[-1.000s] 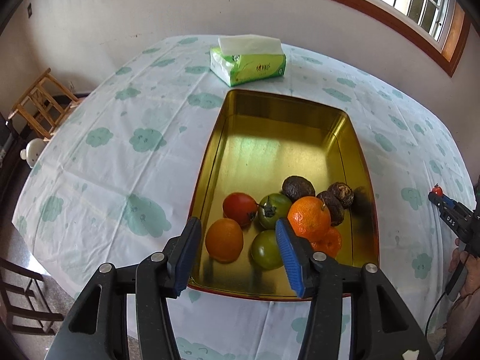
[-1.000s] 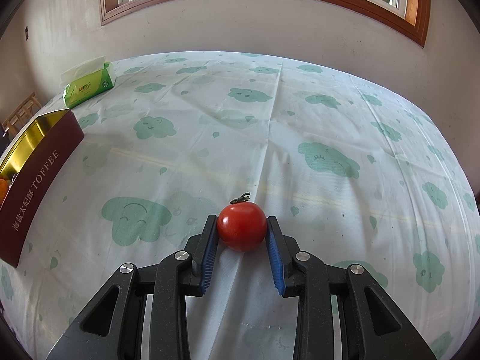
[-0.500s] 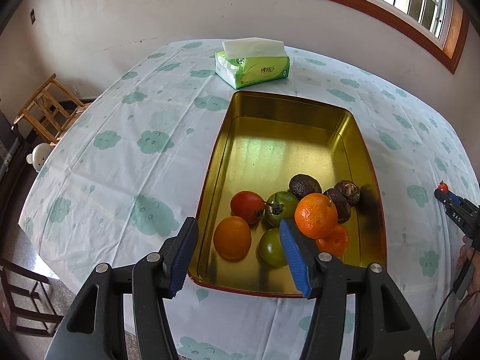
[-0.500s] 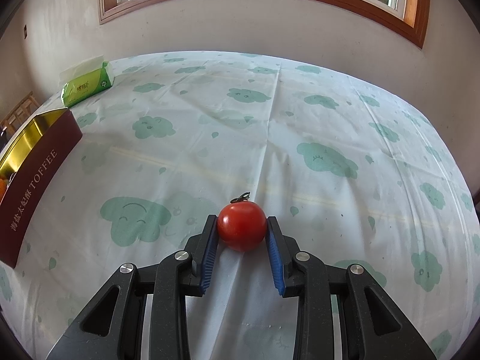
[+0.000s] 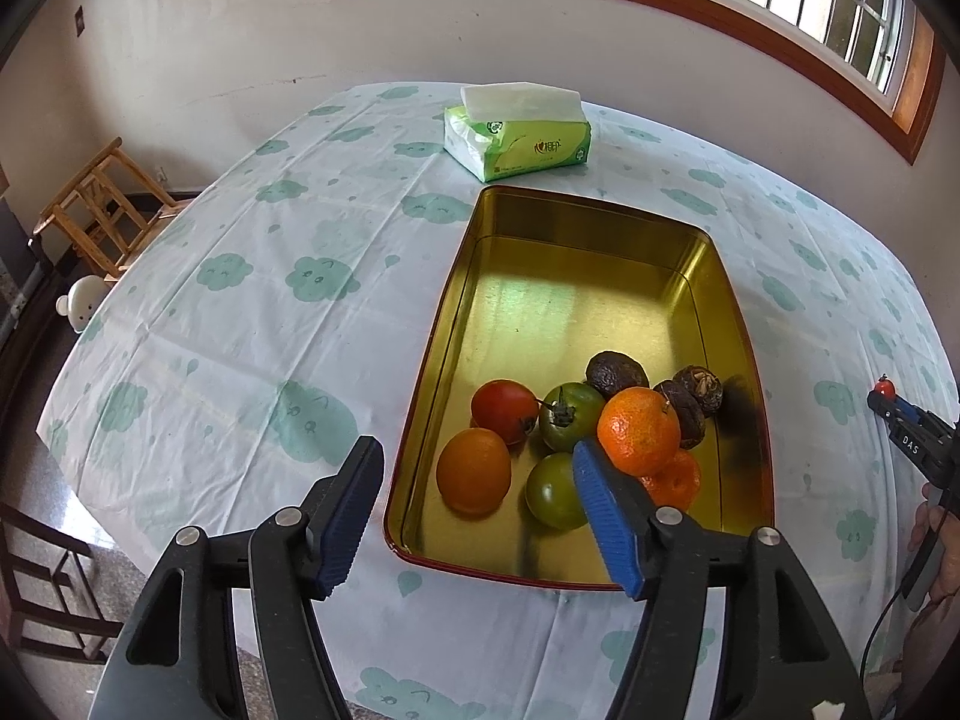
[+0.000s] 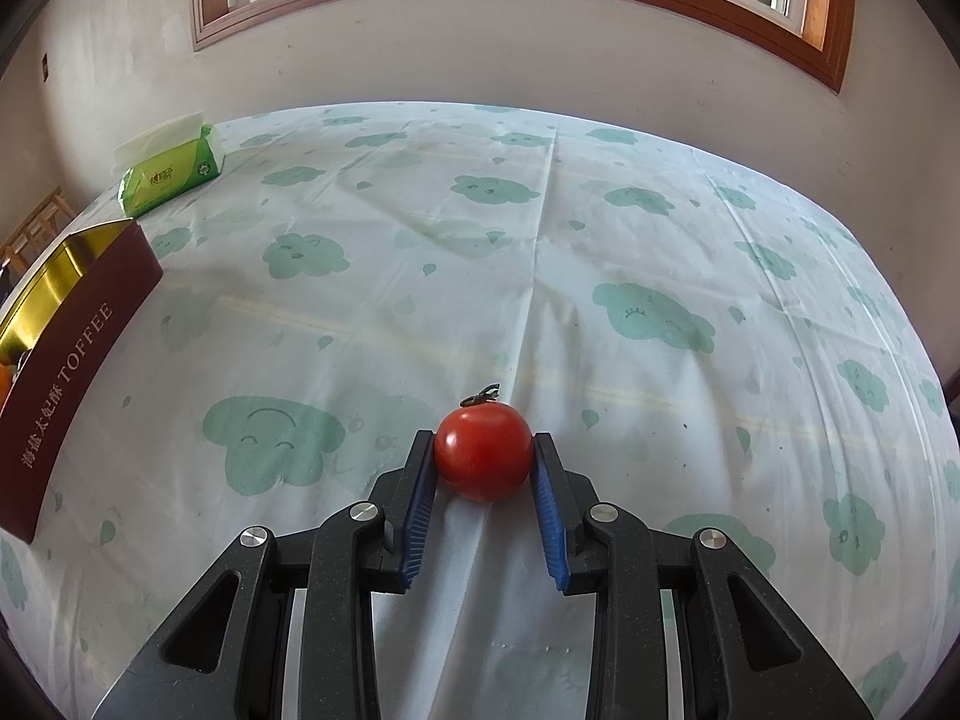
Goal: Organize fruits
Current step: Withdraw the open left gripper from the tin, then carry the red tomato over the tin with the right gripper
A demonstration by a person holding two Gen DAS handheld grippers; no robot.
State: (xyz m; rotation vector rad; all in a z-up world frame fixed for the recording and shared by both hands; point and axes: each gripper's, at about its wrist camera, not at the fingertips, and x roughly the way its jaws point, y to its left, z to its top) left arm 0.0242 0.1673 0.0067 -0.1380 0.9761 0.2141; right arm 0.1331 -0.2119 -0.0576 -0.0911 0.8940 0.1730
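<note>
Red tomato (image 6: 483, 454) stem-up between right claw (image 6: 483, 462) pads; oranges, tomatoes, dark fruits clustered in gold tin (image 5: 558, 240).

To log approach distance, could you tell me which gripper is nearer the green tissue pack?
Left, probably. The left gripper faces the tissue pack across the tin; the right gripper sits farther off, holding a tomato.

Shiny gold metal tin (image 5: 600, 300), glossy tomato (image 6: 483, 461), matt cloth tblcloth (image 6: 540, 276)
</note>
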